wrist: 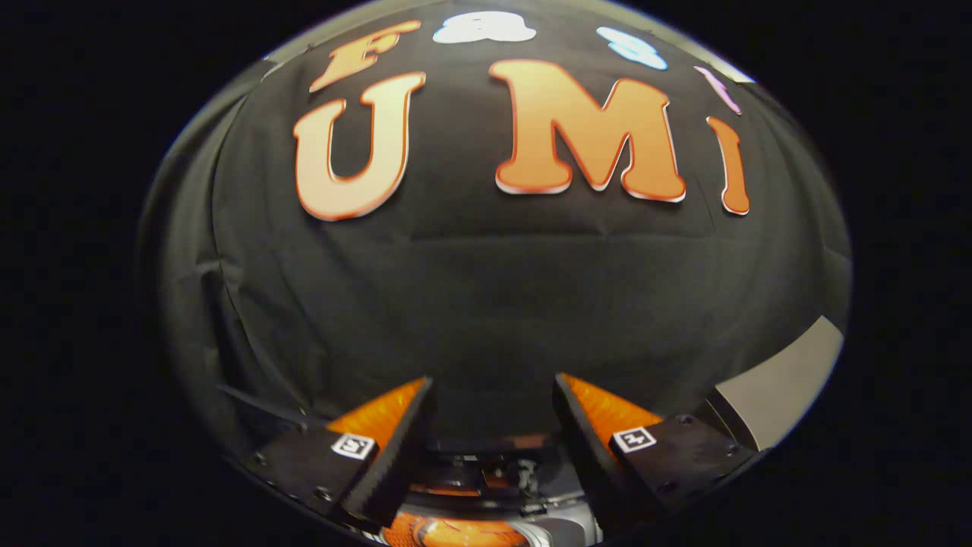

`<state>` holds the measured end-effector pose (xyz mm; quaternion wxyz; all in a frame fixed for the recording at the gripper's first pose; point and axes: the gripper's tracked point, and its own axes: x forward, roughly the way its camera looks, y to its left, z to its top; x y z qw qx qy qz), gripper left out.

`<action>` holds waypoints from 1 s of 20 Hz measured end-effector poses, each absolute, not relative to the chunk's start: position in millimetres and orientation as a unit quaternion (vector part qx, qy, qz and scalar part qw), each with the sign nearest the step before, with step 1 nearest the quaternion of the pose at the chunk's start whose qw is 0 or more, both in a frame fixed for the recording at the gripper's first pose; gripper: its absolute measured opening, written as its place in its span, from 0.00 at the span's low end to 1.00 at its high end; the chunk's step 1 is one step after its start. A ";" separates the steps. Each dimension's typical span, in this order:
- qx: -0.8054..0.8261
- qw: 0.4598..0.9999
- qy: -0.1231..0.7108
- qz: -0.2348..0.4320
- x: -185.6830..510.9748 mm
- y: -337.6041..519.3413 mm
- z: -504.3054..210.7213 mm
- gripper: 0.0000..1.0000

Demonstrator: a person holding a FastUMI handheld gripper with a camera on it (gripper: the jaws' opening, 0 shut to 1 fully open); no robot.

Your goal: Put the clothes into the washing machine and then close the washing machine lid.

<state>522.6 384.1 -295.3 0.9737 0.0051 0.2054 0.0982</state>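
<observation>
Plainly, your gripper (493, 395) is raised and aimed at the booth wall (486, 304), its two fingers (402, 448) standing well apart with nothing between them. You hold no cloth.

Neither the clothes nor the washing machine can be made out for certain. Low down, behind the fingers and close under the camera, a round orange shape (456, 534) with a pale grey part beside it peeks out; it could be part of the gripper itself or something below it, and you cannot tell which. A pale grey slab (782, 380) sits off beyond the right finger, low against the wall; whether it is a bench edge or a panel is unclear.

Judging from this, you are between steps: either about to go for the clothes or moving with empty fingers. The next move calls for tipping the gripper downward until the clothes come in sight ahead of the fingers, then bringing the open fingers over a fold of fabric before you squeeze.

As for writing, each finger carries a small square black-and-white marker (354, 446), a coded pattern and no legible word. No brand can be read.
</observation>
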 end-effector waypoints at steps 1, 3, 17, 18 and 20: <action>0.007 0.975 0.195 0.102 524.0 384.2 -290.9 0.99; 0.004 0.976 0.192 0.101 522.8 382.2 -291.6 0.99; 0.010 0.987 0.124 0.100 453.6 366.3 -282.1 0.99; 0.009 0.987 0.122 0.101 448.3 365.7 -282.7 0.99; 0.008 0.987 0.122 0.106 433.5 363.5 -285.3 0.99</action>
